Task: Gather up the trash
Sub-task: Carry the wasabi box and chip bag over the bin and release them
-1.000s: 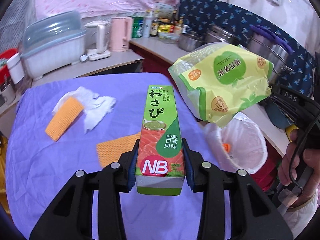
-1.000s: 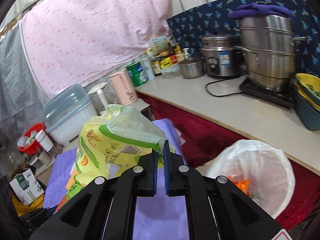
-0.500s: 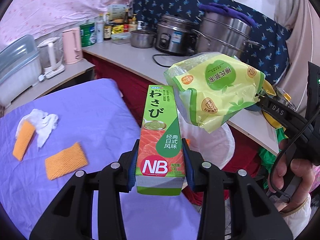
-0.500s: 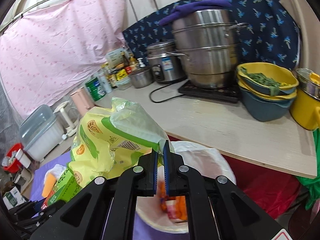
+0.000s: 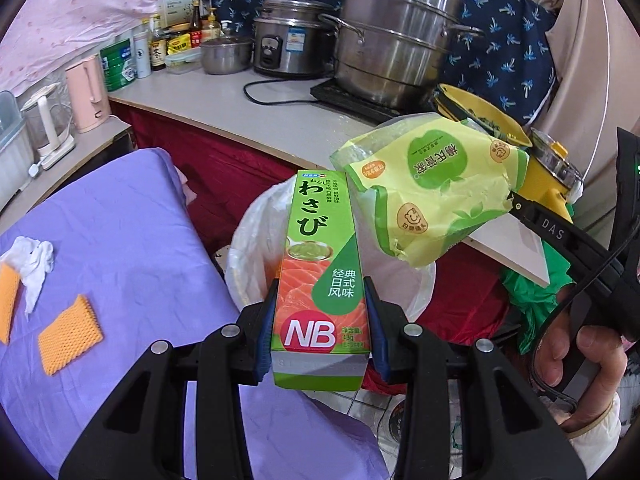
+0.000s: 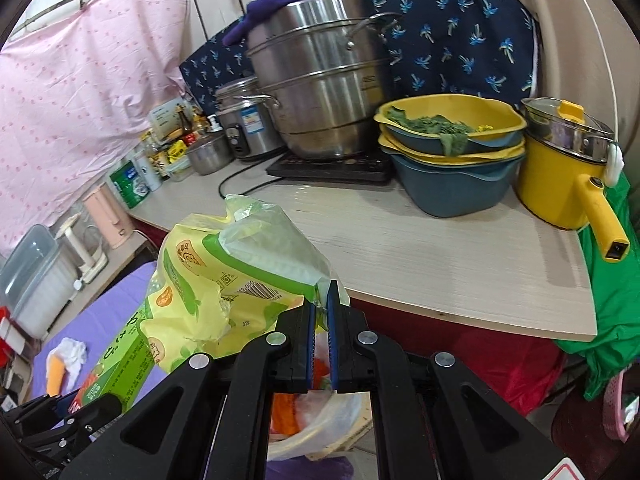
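My left gripper (image 5: 320,334) is shut on a green wasabi box (image 5: 322,276) and holds it over the white-lined trash bin (image 5: 256,240). My right gripper (image 6: 321,350) is shut on a corner of a crumpled yellow-green snack bag (image 6: 224,292), which hangs above the same bin (image 6: 320,420). In the left wrist view the bag (image 5: 436,188) sits just right of the box, with the right gripper's arm (image 5: 560,236) behind it. The box also shows in the right wrist view (image 6: 120,364). Orange trash lies inside the bin.
On the purple table (image 5: 120,232) lie an orange sponge (image 5: 68,334), another orange pad (image 5: 8,304) and a white tissue (image 5: 34,260). The counter (image 6: 420,256) holds steel pots (image 6: 320,80), stacked bowls (image 6: 452,152), a yellow pot (image 6: 568,176) and bottles.
Both grippers swung right from over the table to over the trash bin, each still carrying its item. The bag and box are now close together above the bin.
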`<action>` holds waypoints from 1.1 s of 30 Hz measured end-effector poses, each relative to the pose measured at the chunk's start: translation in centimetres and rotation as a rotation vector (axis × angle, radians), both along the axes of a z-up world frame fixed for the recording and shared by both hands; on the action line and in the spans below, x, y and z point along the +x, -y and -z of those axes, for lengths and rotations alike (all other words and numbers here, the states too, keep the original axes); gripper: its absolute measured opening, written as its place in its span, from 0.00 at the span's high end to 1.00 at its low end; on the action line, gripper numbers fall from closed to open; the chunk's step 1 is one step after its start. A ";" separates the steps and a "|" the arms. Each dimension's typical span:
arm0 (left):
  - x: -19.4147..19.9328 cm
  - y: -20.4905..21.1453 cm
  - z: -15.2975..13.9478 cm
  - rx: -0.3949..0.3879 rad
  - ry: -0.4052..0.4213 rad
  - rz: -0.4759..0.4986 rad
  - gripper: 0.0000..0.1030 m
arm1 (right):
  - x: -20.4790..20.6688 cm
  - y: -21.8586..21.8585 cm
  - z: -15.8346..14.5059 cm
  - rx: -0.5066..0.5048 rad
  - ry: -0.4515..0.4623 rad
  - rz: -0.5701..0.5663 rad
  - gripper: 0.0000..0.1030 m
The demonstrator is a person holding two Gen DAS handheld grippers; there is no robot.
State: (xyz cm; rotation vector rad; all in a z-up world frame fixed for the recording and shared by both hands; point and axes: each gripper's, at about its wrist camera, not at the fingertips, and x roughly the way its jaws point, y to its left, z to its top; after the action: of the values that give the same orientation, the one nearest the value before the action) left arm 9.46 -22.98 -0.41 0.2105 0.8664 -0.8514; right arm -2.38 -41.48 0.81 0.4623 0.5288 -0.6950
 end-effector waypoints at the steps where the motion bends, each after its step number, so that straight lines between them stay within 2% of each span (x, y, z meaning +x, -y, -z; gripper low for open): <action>1: 0.0 0.3 0.4 0.005 -0.005 0.004 0.64 | -0.2 0.2 0.3 -0.006 -0.011 0.010 0.95; 14: 1.9 3.7 5.3 0.088 -0.080 0.001 0.62 | 1.3 0.6 4.5 0.006 -0.105 0.035 0.95; 17: 2.7 3.1 5.8 0.089 -0.083 -0.047 0.43 | 1.8 0.5 5.1 0.018 -0.112 0.025 0.95; 22: 3.8 1.5 5.8 0.072 -0.098 -0.109 0.32 | 3.2 -0.2 5.4 0.019 -0.123 -0.015 0.94; 25: 4.4 0.3 5.5 0.064 -0.092 -0.153 0.27 | 4.5 -0.9 5.5 0.017 -0.126 -0.051 0.85; 28: 4.8 -1.0 5.3 0.055 -0.080 -0.188 0.21 | 5.3 -1.6 5.4 0.014 -0.119 -0.090 0.67; 33: 5.4 -2.4 4.9 0.045 -0.082 -0.223 0.20 | 5.8 -2.7 4.8 0.005 -0.104 -0.112 0.59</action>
State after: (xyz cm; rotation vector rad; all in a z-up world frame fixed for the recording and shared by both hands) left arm 14.83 -20.56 -5.35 0.1167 0.9669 -0.6364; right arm 3.38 -38.78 -4.04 0.3990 0.6497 -0.6126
